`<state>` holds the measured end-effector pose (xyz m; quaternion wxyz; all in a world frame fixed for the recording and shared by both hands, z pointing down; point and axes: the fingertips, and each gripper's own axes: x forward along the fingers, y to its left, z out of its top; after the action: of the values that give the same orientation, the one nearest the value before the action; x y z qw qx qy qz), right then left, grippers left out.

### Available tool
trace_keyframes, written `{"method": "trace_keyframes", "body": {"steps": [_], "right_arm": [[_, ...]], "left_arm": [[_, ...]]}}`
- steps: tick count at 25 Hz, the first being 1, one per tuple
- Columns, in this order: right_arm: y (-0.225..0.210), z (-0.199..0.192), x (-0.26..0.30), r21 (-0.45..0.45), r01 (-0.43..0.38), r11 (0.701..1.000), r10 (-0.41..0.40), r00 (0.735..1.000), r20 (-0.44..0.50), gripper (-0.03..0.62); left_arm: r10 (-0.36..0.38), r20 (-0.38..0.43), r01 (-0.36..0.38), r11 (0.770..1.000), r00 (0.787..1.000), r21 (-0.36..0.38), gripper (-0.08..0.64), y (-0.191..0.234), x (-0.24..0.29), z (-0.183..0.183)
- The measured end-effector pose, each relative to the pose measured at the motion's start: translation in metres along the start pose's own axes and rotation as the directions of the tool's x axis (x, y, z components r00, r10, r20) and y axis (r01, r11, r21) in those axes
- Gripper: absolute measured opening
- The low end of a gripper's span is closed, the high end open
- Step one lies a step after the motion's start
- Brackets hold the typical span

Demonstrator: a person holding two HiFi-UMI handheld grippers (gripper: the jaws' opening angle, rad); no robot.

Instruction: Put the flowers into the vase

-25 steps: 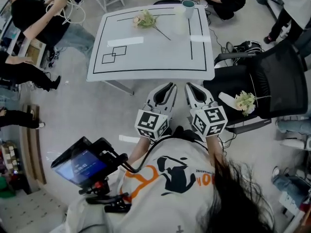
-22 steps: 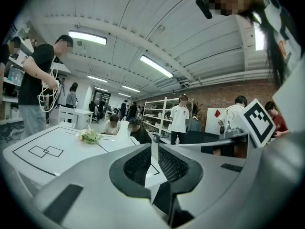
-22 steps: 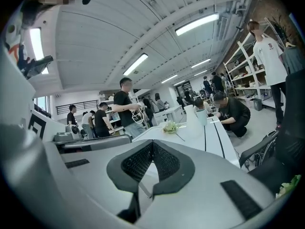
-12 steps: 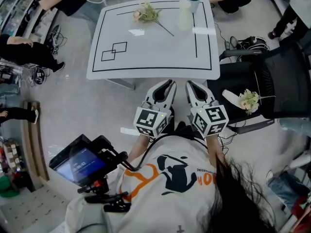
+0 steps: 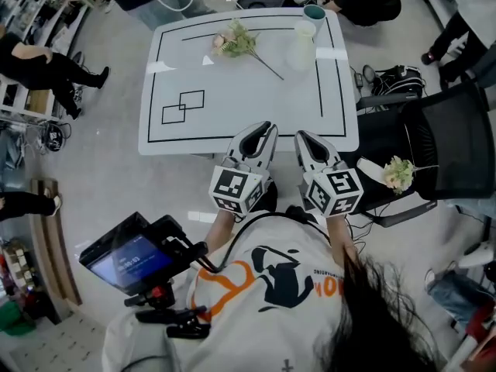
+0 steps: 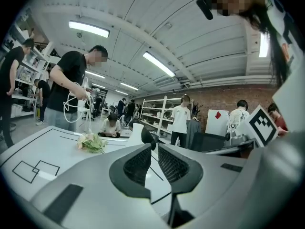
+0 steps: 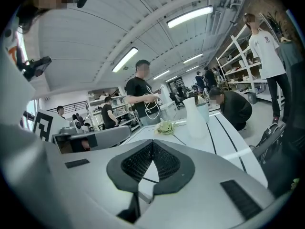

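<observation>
A bunch of pale flowers [image 5: 236, 41] with a long stem lies at the far middle of the white table [image 5: 232, 122]. To their right stands a white vase [image 5: 301, 45], upright. Both grippers hover side by side at the table's near edge, pointing toward it, far short of flowers and vase. My left gripper [image 5: 266, 128] is shut and empty; so is the right gripper [image 5: 301, 136]. The left gripper view shows its jaws [image 6: 153, 149] with the flowers [image 6: 92, 142] and vase [image 6: 137, 133] beyond. In the right gripper view, the jaws [image 7: 153, 144] meet below the flowers [image 7: 166, 126] and vase [image 7: 196, 116].
A teal cup [image 5: 315, 12] stands behind the vase. A second bunch of flowers [image 5: 398, 173] lies on a black chair [image 5: 434, 138] right of the table. Black lines and two overlapping squares [image 5: 183, 105] mark the tabletop. People stand and crouch around the far side.
Both grippers have moved forward together, from well short of the table to its near edge. The table now lies closer in the head view. Both jaws stayed shut.
</observation>
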<state>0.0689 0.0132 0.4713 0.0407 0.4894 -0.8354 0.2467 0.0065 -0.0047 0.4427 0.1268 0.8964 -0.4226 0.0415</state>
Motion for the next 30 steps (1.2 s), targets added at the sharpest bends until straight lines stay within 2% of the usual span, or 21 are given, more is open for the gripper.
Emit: {"method": "trace_keyframes", "body": {"steps": [16,22,27,30], "right_arm": [[0.015,0.026,0.114,0.009,0.029,1.000,-0.029,0.999,-0.024,0.011],[0.023,0.031,0.147,0.000,0.042,0.999,-0.042,0.999,-0.028,0.011],[0.023,0.030,0.169,-0.014,0.049,0.999,-0.050,0.998,-0.049,0.011],[0.022,0.031,0.172,0.008,0.033,0.999,-0.033,0.998,-0.045,0.011]], "left_arm": [[-0.049,-0.002,0.049,0.999,0.999,-0.011,0.052,0.110,0.032,0.025],[-0.074,-0.003,0.074,0.997,0.997,-0.009,0.052,0.138,0.037,0.029],[-0.065,-0.015,0.064,0.997,0.998,-0.033,0.052,0.164,0.040,0.024],[-0.059,-0.020,0.058,0.997,0.998,-0.048,0.052,0.169,0.041,0.021]]}}
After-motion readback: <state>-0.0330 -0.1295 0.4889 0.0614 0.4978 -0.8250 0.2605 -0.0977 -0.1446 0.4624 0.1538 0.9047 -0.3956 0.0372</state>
